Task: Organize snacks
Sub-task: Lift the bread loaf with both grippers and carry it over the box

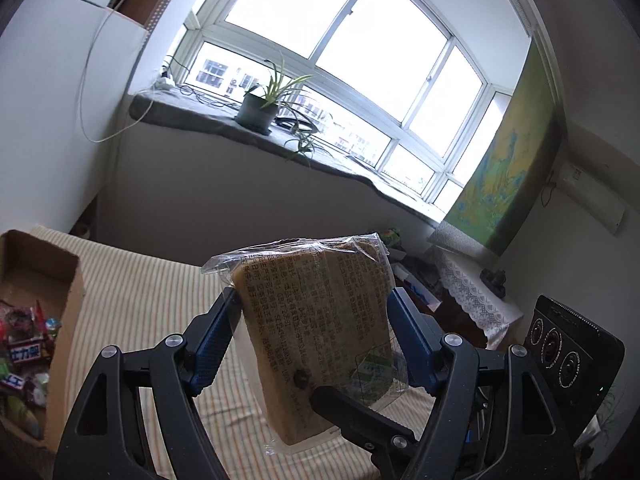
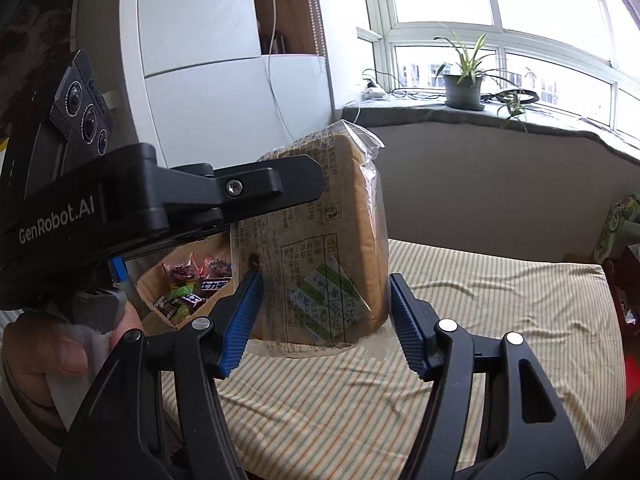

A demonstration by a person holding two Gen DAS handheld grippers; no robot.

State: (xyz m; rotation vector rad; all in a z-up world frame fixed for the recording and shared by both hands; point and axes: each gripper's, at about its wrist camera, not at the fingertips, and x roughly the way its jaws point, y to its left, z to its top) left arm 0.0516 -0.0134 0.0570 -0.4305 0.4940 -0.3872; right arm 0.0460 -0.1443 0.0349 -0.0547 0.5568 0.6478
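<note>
left gripper [image 1: 312, 320] fingers [image 1: 214, 344] are closed on the wrapped bread slice [image 1: 320, 320], pads pressed to its two edges, holding it in the air above the striped bedcover [image 1: 140, 288]. right gripper [image 2: 324, 312] stands open, its blue pads straddling the slice's lower end; whether the left pad touches the film cannot be told. judged light, soft and crushable; the clear film looks slippery and loose at the seams. hold is best across the firm crust edges, light pressure. the cardboard box [image 1: 74, 280] of candies sits to the left.
</note>
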